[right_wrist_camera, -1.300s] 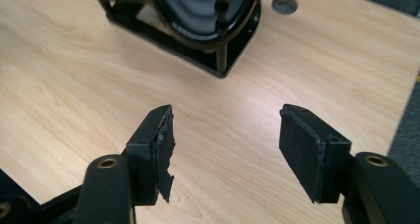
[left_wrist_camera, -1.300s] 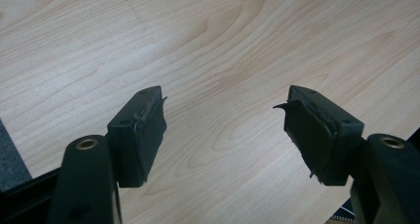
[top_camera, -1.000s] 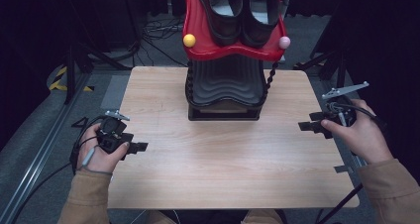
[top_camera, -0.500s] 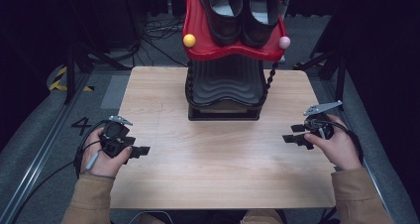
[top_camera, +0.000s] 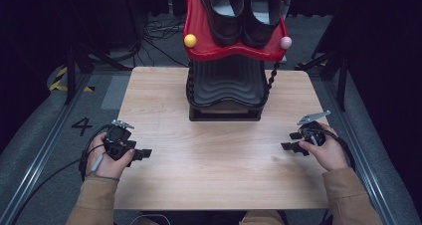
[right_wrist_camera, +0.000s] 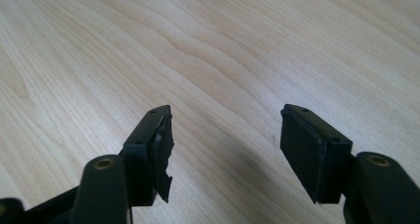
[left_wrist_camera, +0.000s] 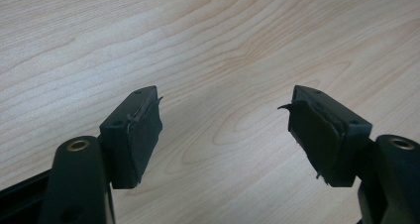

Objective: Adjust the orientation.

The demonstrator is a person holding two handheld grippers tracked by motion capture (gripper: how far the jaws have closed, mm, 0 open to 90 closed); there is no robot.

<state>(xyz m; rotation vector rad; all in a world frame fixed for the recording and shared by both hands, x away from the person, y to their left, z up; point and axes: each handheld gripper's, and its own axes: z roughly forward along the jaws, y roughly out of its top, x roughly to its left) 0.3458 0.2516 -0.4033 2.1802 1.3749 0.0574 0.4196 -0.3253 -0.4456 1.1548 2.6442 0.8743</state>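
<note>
My left gripper (top_camera: pixel 143 153) lies low at the left edge of the wooden table (top_camera: pixel 219 175), pointing right. In the left gripper view, the left gripper (left_wrist_camera: pixel 225 120) has just been opening its jaws, which stand wide with bare wood between them. My right gripper (top_camera: pixel 290 141) sits low over the table's right side, pointing left. Seen in the right gripper view, the right gripper (right_wrist_camera: pixel 225 135) is open too, with nothing between its pads. A pair of black shoes (top_camera: pixel 244 11) rests on a red tray (top_camera: pixel 234 53) atop a black ribbed stand (top_camera: pixel 226 85) at the far middle.
A yellow ball (top_camera: pixel 190 40) and a pink ball (top_camera: pixel 285 42) hang at the red tray's corners. A black coiled cord (top_camera: pixel 271 78) hangs beside the stand. Cables and dark frames lie on the grey floor around the table. Bare wood stretches between the two grippers.
My right gripper has come down and inward from beyond the table's right edge to low over the wood. The left hand has sunk a little.
</note>
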